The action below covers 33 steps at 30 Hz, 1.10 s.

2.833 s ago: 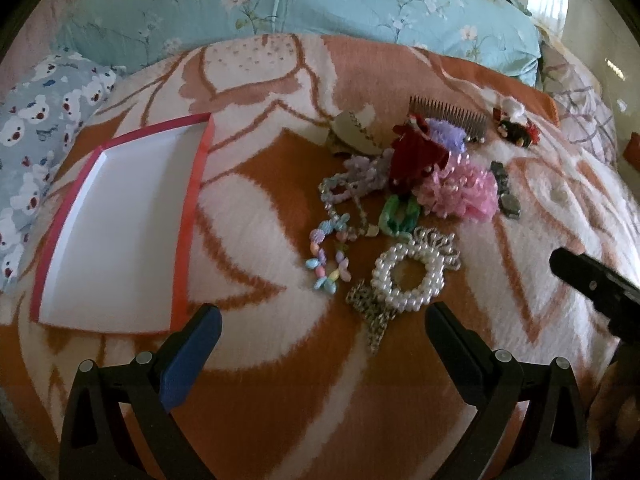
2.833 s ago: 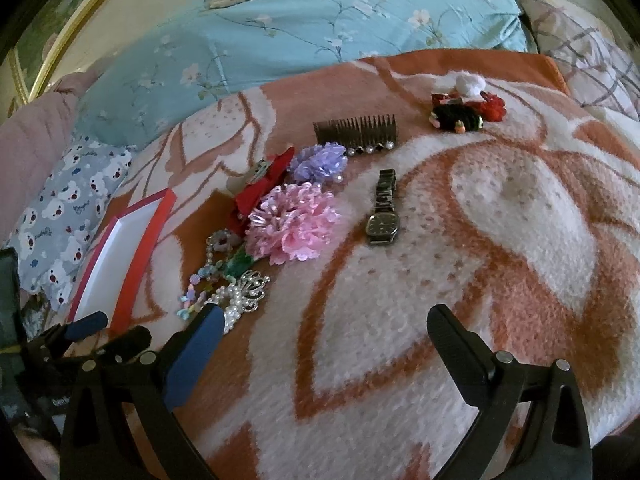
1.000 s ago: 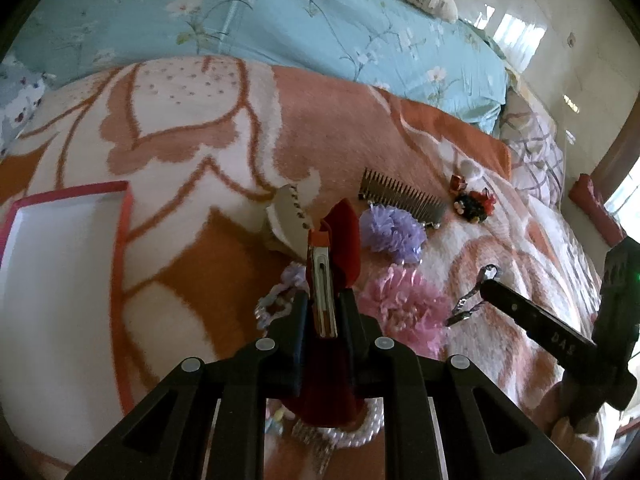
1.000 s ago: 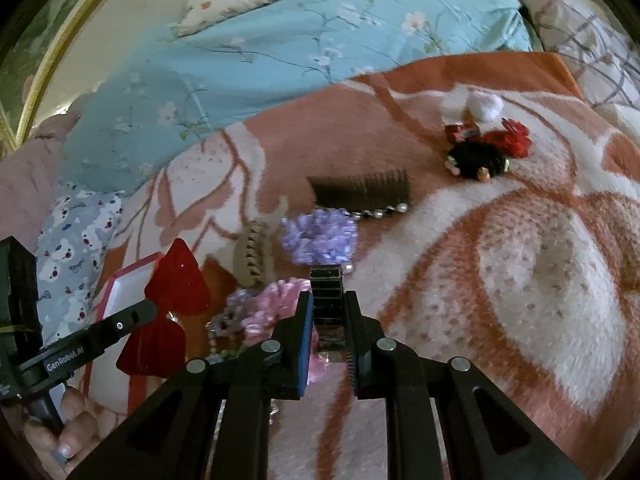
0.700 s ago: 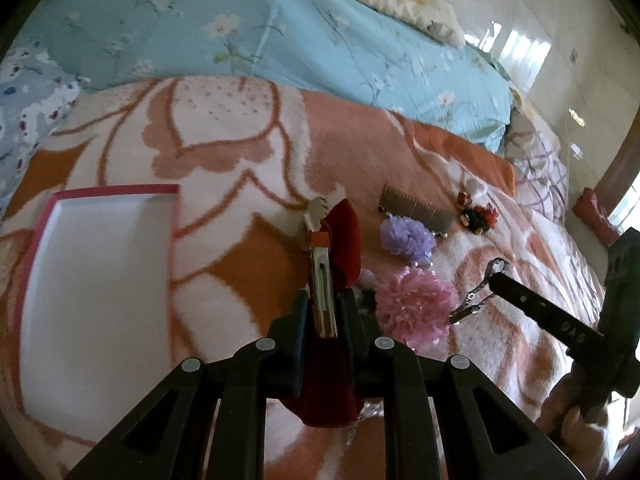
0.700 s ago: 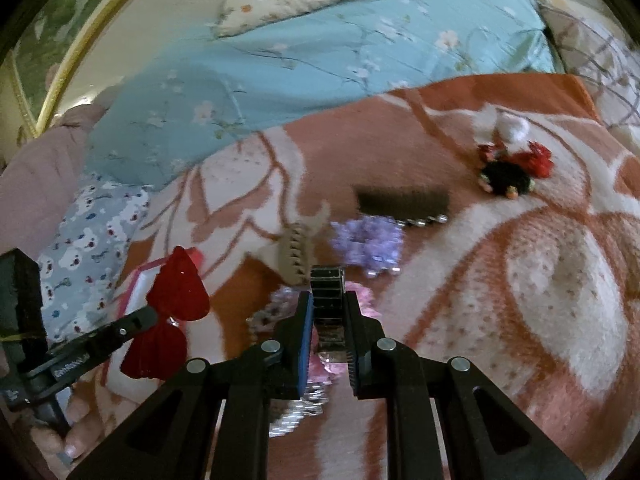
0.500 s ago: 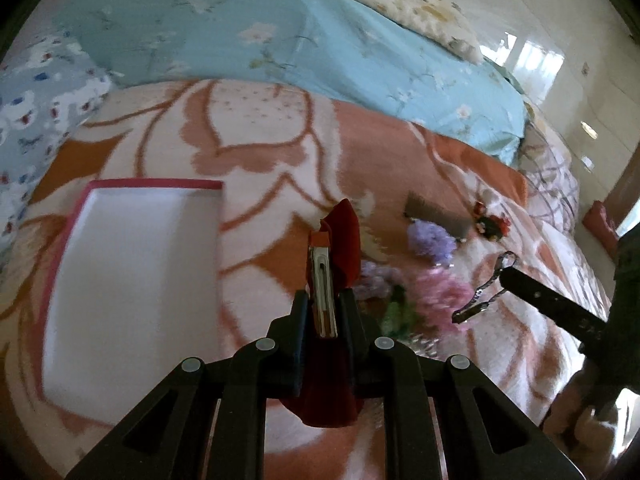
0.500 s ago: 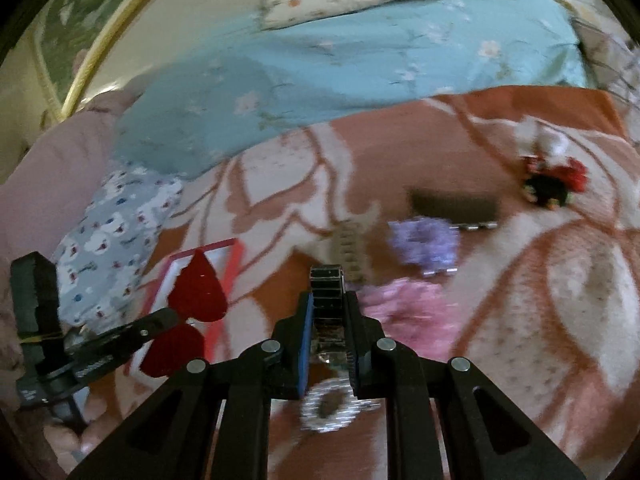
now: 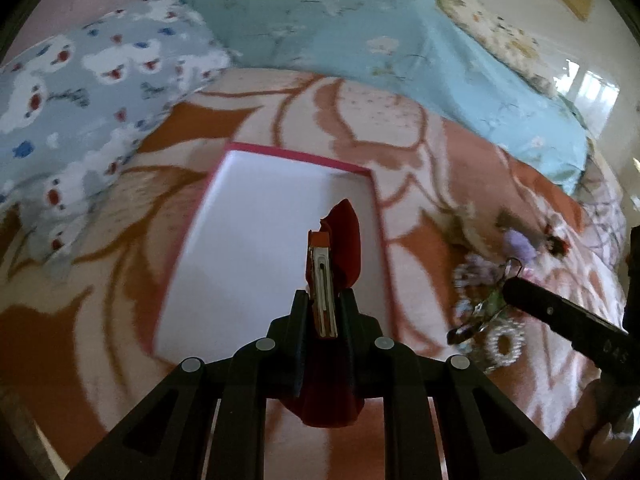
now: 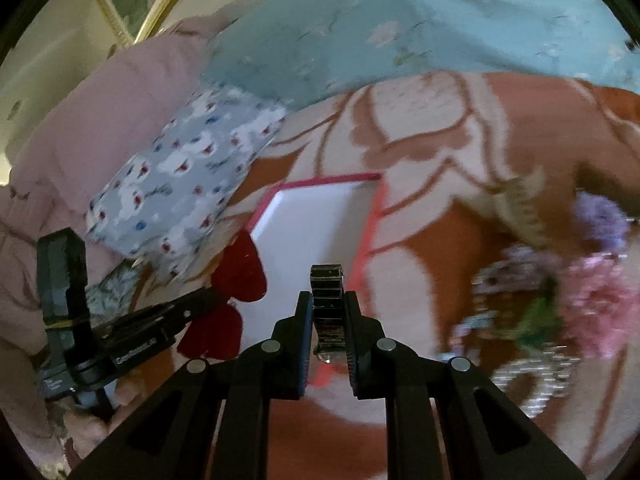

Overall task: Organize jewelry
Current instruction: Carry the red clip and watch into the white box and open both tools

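My left gripper [image 9: 325, 300] is shut on a red bow hair clip [image 9: 344, 240] and holds it over the white tray with a red rim [image 9: 256, 240]. In the right wrist view the bow [image 10: 240, 272] hangs at the tray's [image 10: 316, 224] left edge. My right gripper [image 10: 328, 304] is shut on a metal wristwatch [image 10: 328, 292], held over the tray's near right part. In the left wrist view the watch [image 9: 484, 308] dangles from the right gripper's fingers [image 9: 560, 316].
The tray lies on an orange and cream blanket [image 9: 400, 128]. To its right lie a pearl bracelet [image 10: 532, 376], a pink flower [image 10: 596, 300], a purple flower [image 10: 600, 216] and a beige claw clip [image 10: 524, 208]. A bear-print pillow [image 9: 80, 80] lies at left.
Both grippers closed on the bow clip and the watch, lifted them, and have swung left from the jewelry pile to the tray.
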{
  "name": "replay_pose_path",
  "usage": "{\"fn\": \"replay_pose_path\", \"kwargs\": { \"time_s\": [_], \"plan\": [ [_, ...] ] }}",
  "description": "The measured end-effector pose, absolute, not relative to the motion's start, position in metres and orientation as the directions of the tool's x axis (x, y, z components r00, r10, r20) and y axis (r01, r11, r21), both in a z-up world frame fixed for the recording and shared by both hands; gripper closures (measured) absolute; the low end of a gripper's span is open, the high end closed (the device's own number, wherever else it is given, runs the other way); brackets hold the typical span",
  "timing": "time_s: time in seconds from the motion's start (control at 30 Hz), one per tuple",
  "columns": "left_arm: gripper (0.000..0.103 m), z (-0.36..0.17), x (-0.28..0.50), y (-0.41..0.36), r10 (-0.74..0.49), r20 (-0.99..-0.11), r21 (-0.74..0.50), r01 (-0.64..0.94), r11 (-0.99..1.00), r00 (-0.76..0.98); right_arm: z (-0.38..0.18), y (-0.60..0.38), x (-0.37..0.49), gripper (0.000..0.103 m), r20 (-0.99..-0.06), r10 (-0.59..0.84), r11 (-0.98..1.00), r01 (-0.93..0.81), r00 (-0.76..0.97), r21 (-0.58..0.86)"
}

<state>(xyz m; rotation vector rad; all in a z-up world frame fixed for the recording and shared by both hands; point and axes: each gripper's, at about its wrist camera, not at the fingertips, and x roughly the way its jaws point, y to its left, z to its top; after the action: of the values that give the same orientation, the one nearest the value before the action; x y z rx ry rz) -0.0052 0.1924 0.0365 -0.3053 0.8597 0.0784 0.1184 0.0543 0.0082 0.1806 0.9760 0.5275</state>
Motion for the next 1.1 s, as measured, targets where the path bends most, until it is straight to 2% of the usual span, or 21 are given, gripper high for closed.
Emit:
{"fn": "replay_pose_path", "kwargs": {
  "time_s": [0.53,1.1],
  "plan": [
    [0.089,0.011,0.001,0.232,0.042,-0.768,-0.176,-0.274,0.945,0.638,-0.048,0.13,0.131,0.089,-0.812,0.512,0.828,-0.415,0.281,0.378],
    [0.088,-0.04,0.041,0.239,-0.003,-0.776,-0.19,-0.228,0.955,0.631,-0.087,0.147,0.16,0.089,-0.849,0.477,0.844,-0.389,0.227,0.369]
  ]
}}
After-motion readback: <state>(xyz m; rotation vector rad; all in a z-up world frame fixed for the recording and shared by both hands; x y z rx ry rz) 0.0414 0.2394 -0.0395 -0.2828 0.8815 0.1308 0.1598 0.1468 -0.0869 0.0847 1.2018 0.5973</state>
